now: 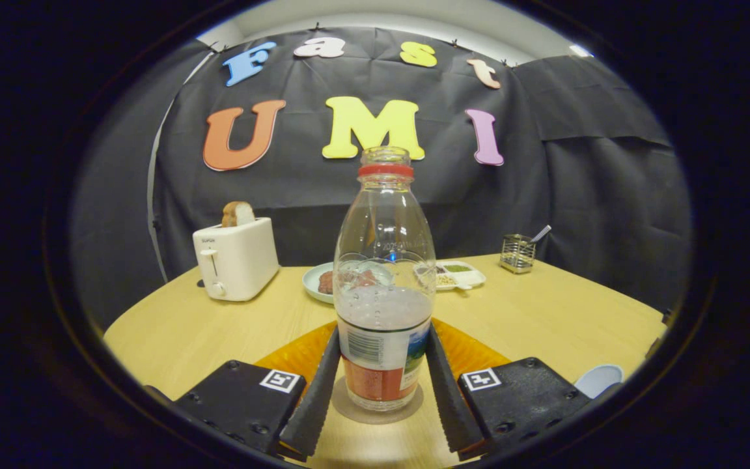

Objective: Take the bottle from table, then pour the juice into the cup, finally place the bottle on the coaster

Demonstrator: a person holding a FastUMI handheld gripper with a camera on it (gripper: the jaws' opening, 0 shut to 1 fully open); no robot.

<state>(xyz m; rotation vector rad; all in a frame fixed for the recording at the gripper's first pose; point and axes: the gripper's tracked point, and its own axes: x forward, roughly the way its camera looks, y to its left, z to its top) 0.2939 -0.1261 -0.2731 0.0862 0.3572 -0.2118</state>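
Bottle point(384, 286) upright on the coaster point(407, 408), standing between your fingers point(313, 394).

Your gripper point(381, 397) has its fingers spread to either side of the bottle's labelled base; whether they press on it or stand just clear you cannot tell; the bottle is uncapped, with pale liquid up to about its middle; an orange mat point(472, 348) lies under and behind the coaster on the desk point(544, 312); beyond stand a toaster point(236, 259) with bread, a plate point(318, 281), a divided tray point(461, 275) and a wire holder point(517, 253); the cup point(599, 379) sits beside your right finger.
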